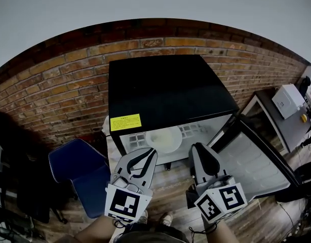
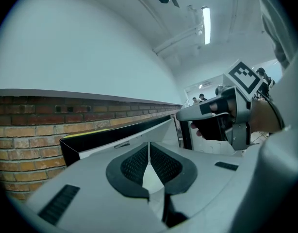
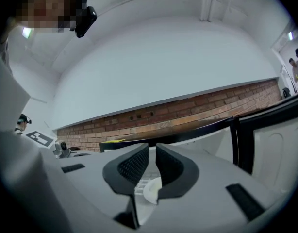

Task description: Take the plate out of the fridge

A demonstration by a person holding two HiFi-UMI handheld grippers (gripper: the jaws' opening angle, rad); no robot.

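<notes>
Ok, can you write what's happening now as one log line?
fridge: door open | plate: inside, untouched | left gripper: shut, empty | right gripper: shut, empty

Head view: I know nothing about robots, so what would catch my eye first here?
A black mini fridge stands against a brick wall, its door swung open to the right and a white plate on the shelf inside. Just in front of it, the left claw and right claw point toward the plate, both shut and empty.
</notes>
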